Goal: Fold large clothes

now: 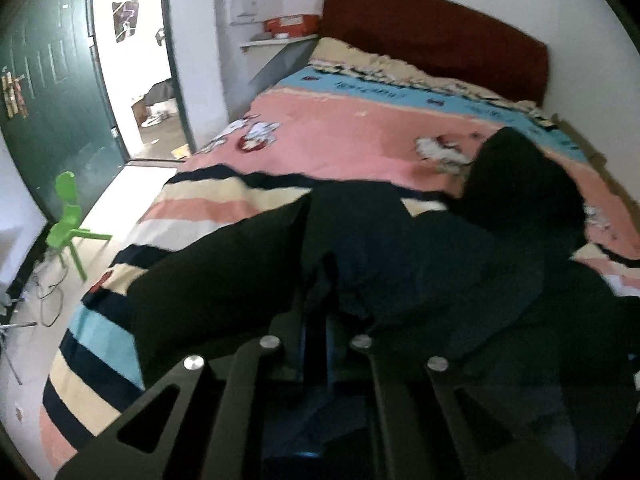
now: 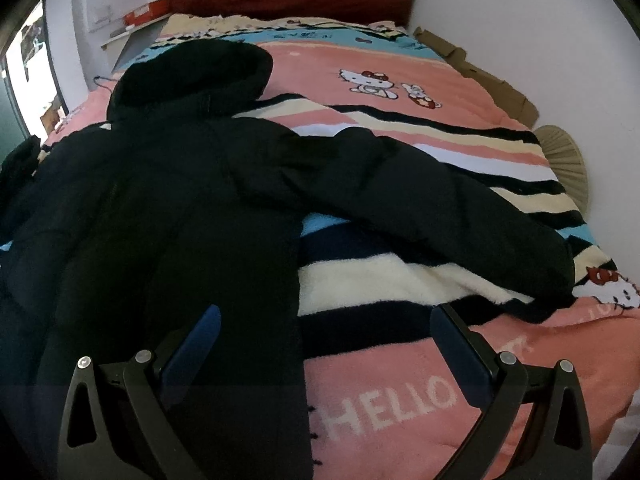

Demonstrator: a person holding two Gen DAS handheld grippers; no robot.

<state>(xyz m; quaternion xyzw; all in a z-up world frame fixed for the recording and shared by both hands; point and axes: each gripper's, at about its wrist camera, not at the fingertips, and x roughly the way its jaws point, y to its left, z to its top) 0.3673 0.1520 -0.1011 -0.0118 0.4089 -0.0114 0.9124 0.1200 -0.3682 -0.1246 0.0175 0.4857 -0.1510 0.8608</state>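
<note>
A large black hooded coat (image 2: 168, 208) lies spread on the bed, hood (image 2: 192, 72) toward the headboard, one sleeve (image 2: 440, 200) stretched out to the right. My right gripper (image 2: 326, 320) is open and empty, low over the coat's bottom hem, its left finger (image 2: 200, 336) over the fabric and the right one over the blanket. In the left wrist view the coat (image 1: 400, 248) fills the lower frame. My left gripper (image 1: 320, 280) is shut on a raised fold of the coat; its fingertips are buried in the black fabric.
The bed carries a pink, striped cartoon blanket (image 2: 400, 80) and has a dark red headboard (image 1: 432, 28). A green child's chair (image 1: 70, 224) and cables stand on the floor left of the bed near an open green door (image 1: 52, 92). Cardboard (image 2: 492, 76) lines the right wall.
</note>
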